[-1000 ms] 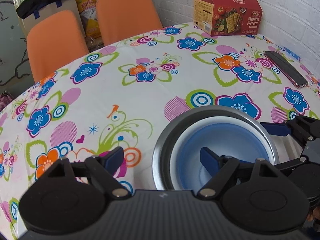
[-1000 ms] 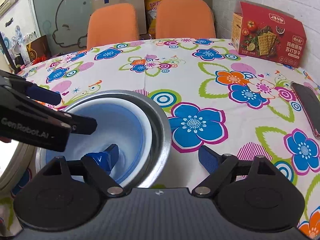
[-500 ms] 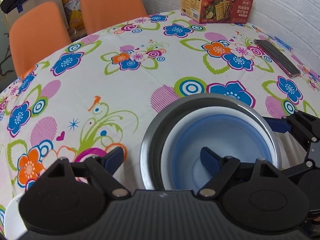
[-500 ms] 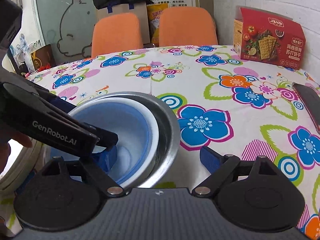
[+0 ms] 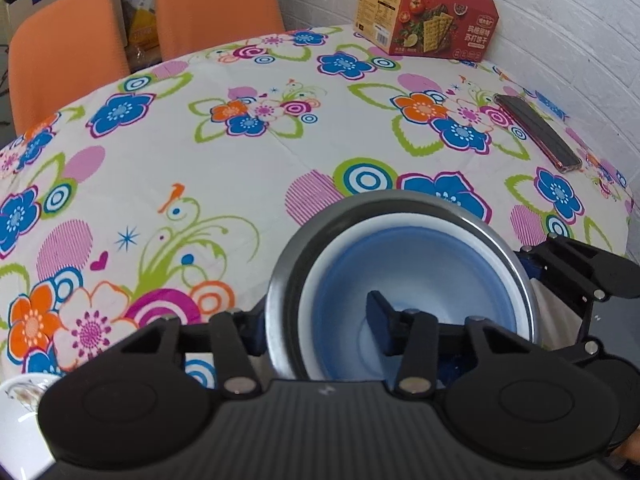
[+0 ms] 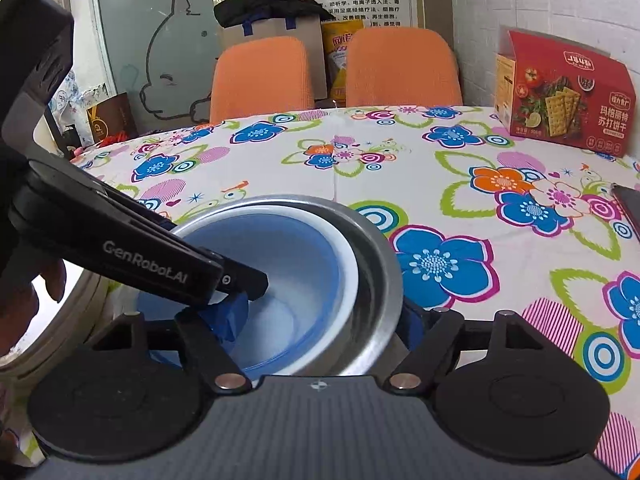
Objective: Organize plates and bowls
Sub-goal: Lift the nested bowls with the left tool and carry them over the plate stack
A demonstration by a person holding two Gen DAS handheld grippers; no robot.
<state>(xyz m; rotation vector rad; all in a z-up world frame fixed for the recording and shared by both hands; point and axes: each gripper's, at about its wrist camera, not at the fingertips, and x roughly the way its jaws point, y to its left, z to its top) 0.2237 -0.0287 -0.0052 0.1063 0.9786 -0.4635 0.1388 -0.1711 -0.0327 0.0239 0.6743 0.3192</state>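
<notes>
Both claws have narrowed onto the nested bowls' [image 5: 404, 276] rims; only the right view shows a plate [image 6: 60, 328] beside them.

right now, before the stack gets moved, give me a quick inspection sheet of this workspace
surface: table under a floral tablecloth, lying flat.
job's things: blue bowl nested inside a steel bowl; a white plate sits left of them, partly hidden.
clutter: red cracker box at the far edge; dark phone by the right edge.
grippers: left gripper has its jaws astride the steel bowl's left wall, one inside the blue bowl; right gripper is astride the right wall. Both look closed on the walls.
cables: nothing seen.
surroundings: two orange chairs, a cardboard box, a white brick wall.
</notes>
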